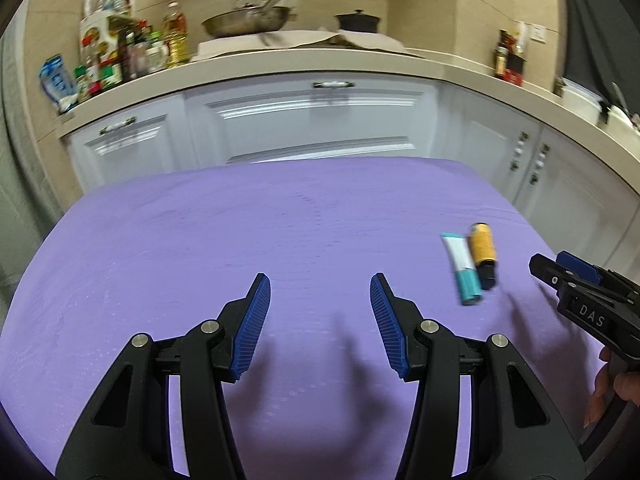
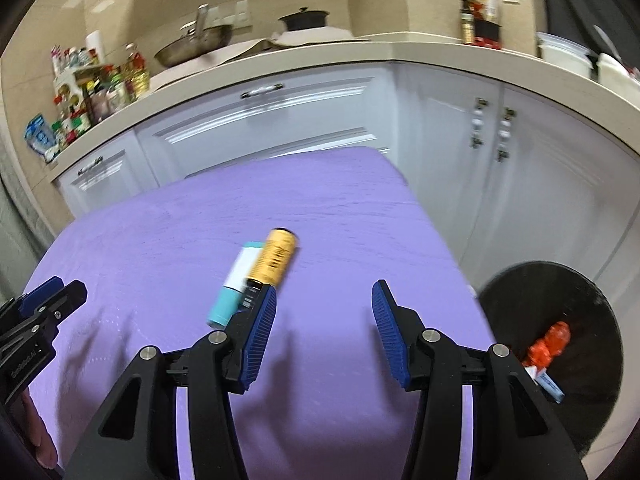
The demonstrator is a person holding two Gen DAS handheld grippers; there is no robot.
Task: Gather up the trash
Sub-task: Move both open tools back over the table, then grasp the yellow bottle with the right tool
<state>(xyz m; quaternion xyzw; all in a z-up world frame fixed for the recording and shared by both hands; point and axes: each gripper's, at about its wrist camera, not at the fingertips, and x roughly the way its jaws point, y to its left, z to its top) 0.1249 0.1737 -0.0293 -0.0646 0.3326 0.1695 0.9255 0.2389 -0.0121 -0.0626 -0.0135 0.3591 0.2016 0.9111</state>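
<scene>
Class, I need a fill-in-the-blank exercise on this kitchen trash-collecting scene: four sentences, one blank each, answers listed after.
1. The tablecloth on the table is ____ in colour.
2. The white-and-teal tube lies right beside a ____ bottle with a black cap.
3. Both the left gripper and the right gripper have their jaws ____.
4. An orange wrapper already lies inside the black ____ next to the table.

Answers: purple; yellow; open; bin

A purple cloth (image 1: 240, 240) covers the table. Behind it, white cabinets (image 1: 312, 120) carry a beige countertop (image 1: 280, 62) holding a steel pan (image 1: 246, 20), a black pot (image 1: 357, 21) and blurred bottles (image 1: 132, 52), possibly condiments.
</scene>
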